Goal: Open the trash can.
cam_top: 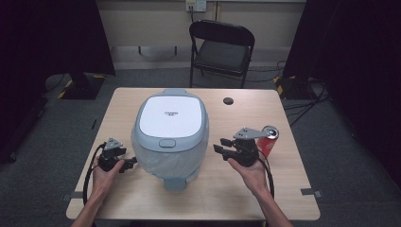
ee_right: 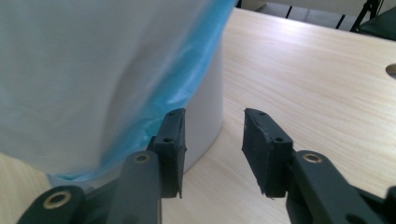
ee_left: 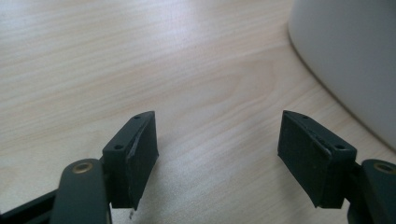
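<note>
A grey-blue bin point(cam_top: 170, 127) with a white lid stands in the middle of the wooden table point(cam_top: 246, 189); a pale blue liner bag point(ee_right: 93, 70) hangs over its rim and down its sides. My left gripper point(cam_top: 130, 163) is low beside the bin's left side, open, with bare wood between its jaws. In the left gripper view that gripper point(ee_left: 217, 140) has the bin's wall point(ee_left: 355, 60) at upper right. My right gripper point(cam_top: 220, 145) is off the bin's right side, open and empty. In the right gripper view it point(ee_right: 212, 140) points along the bin's base, close to the bag.
A red drink can point(cam_top: 268, 139) stands upright just right of my right hand. A round cable hole point(cam_top: 228, 100) sits in the table's far right part. A black folding chair point(cam_top: 221, 47) stands beyond the far edge.
</note>
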Available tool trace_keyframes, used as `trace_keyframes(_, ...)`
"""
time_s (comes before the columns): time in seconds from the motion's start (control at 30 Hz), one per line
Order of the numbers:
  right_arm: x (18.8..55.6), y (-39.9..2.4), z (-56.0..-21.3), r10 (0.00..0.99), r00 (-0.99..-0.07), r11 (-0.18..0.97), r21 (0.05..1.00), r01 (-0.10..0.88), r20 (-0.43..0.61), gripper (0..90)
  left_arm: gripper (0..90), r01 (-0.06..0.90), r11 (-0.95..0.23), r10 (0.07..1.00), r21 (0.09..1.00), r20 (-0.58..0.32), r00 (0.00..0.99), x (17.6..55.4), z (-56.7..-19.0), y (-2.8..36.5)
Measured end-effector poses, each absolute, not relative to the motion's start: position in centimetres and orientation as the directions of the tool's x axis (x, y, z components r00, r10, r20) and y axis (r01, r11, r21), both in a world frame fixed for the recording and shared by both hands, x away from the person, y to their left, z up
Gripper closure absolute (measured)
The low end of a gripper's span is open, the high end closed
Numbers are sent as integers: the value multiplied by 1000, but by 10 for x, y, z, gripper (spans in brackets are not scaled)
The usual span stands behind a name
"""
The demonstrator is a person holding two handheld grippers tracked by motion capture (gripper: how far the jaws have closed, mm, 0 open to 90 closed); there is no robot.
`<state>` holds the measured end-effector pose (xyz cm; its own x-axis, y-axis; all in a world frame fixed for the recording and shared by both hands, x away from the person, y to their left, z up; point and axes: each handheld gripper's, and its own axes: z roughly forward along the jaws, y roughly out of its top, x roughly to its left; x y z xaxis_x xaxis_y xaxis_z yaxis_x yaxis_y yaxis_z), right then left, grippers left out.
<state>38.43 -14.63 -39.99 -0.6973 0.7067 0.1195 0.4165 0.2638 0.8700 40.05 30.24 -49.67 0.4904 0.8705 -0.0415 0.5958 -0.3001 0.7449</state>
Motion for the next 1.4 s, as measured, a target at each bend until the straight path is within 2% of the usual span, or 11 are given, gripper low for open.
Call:
trace_keyframes(0.1, 377, -148, -388, 691, -712, 248, 886, 392, 121, 648, 278, 576, -337, 867, 745, 7, 499, 400, -500, 299)
trace_keyframes(0.33, 360, -144, -355, 630, -770, 242, 916, 319, 102, 728, 255, 574, -323, 872, 752, 1, 489, 401, -501, 298)
trace_keyframes(0.57, 344, -145, -324, 546, -830, 221, 936, 272, 113, 894, 251, 573, -324, 870, 753, -1, 493, 401, -502, 298)
trace_keyframes(0.73, 329, -139, -302, 468, -877, 213, 949, 233, 111, 900, 246, 571, -329, 868, 753, 2, 497, 402, -502, 298)
trace_keyframes(1.0, 325, -87, -279, 339, -938, 259, 951, 168, 73, 900, 237, 571, -330, 866, 752, 1, 499, 403, -502, 298)
trace_keyframes(1.2, 339, -52, -283, 316, -948, 327, 933, 148, 40, 900, 237, 571, -330, 866, 752, 2, 499, 403, -502, 298)
trace_keyframes(1.4, 344, -41, -284, 313, -949, 360, 921, 148, 30, 900, 237, 571, -330, 867, 752, 2, 499, 403, -502, 298)
